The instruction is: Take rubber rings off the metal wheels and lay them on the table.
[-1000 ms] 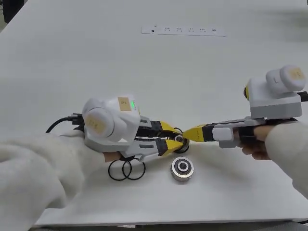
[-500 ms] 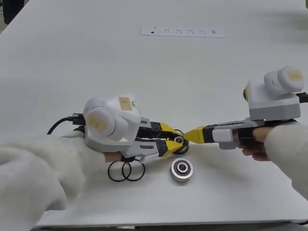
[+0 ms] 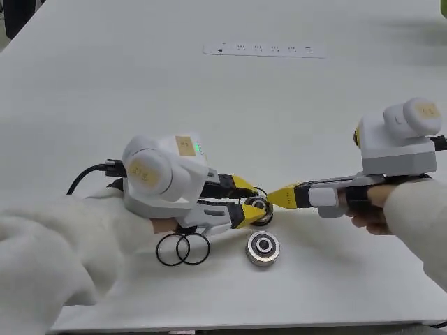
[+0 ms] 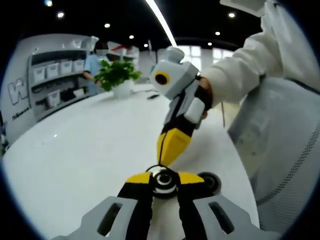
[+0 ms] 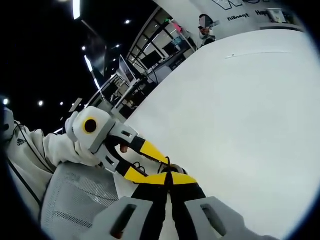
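Nearest us, just left of the bare wheel (image 3: 263, 248), two loose rings (image 3: 183, 249) lie overlapping on the tabletop (image 3: 209, 105), close to its front edge. Just behind the bare wheel, the left tool (image 3: 253, 200) clamps a second wheel (image 4: 163, 181) between its yellow jaws. The right tool (image 3: 274, 197), jaws pressed together, pinches the thin rubber ring (image 5: 167, 161) that loops up off that wheel.

Against a second ago almost nothing has moved. Both tools sit where they were behind the bare wheel, and the loop looks no wider. We judge that the ring is still partly seated, so this removal is mid-pull rather than done.

To the right of the bare wheel the tabletop lies open, which gives the right tool room to draw away. The front edge is close, so we would lay the ring beside or behind the bare wheel. Far behind it, bare tabletop runs up to a power strip (image 3: 264, 49).
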Motion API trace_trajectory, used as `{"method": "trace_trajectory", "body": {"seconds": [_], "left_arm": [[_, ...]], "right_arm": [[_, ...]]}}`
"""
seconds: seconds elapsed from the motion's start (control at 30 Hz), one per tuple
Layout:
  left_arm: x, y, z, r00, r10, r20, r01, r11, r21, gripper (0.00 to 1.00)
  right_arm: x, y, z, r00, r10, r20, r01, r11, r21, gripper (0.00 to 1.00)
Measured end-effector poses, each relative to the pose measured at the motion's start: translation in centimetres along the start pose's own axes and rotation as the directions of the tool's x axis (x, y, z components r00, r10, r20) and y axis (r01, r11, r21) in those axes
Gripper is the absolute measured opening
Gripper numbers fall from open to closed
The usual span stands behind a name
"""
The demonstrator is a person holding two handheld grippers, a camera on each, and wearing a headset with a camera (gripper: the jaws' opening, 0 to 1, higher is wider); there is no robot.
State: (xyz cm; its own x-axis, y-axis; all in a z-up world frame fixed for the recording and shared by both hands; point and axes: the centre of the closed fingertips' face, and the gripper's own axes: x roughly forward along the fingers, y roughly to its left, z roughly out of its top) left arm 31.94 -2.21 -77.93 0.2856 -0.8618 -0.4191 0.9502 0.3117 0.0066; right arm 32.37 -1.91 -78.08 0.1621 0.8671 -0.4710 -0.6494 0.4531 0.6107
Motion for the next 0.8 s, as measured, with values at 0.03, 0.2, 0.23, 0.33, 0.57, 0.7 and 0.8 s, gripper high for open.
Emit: {"method": "trace_trajectory", "body": {"seconds": [0.03, 0.2, 0.23, 0.33, 0.57, 0.7, 0.8], "left_arm": [[0.0, 0.0, 0.0, 1.0000, 0.001, 0.000, -0.001, 1.000, 0.001, 0.20], [-0.8, 0.1, 0.7, 1.0000, 0.003, 0.005, -0.003, 1.000, 0.016, 0.24], [-1.0, 0.0, 0.9, 1.0000, 0.001, 0.005, -0.001, 1.000, 0.019, 0.25], [-1.4, 0.0, 1.2, 1.0000, 0.003, -0.001, -0.003, 0.999, 0.051, 0.32], [-3.4, -0.3, 2.6, 0.9997, 0.005, 0.024, -0.006, 0.999, 0.046, 0.41], [-4.8, -0.2, 2.9, 0.9996, 0.012, 0.025, -0.013, 0.999, 0.032, 0.47], [-6.1, 0.0, 3.5, 0.9986, 0.034, 0.039, -0.035, 0.999, 0.021, 0.50]], "right_arm": [[0.0, 0.0, 0.0, 1.0000, 0.000, 0.001, 0.000, 1.000, 0.001, 0.00], [-0.3, 0.0, 0.3, 0.9999, -0.003, 0.012, 0.002, 1.000, 0.004, 0.00], [-0.3, 0.0, 0.4, 0.9999, -0.003, 0.013, 0.003, 1.000, 0.004, 0.00], [-0.4, 0.0, 0.5, 0.9999, -0.003, 0.016, 0.003, 1.000, 0.005, 0.00], [-0.6, 0.3, 0.8, 0.9997, 0.000, 0.026, 0.000, 1.000, 0.004, 0.00], [-0.7, 0.5, 0.9, 0.9996, 0.002, 0.028, -0.002, 1.000, 0.002, 0.00], [-0.7, 0.6, 1.0, 0.9995, 0.003, 0.031, -0.003, 1.000, 0.000, 0.00]]}}
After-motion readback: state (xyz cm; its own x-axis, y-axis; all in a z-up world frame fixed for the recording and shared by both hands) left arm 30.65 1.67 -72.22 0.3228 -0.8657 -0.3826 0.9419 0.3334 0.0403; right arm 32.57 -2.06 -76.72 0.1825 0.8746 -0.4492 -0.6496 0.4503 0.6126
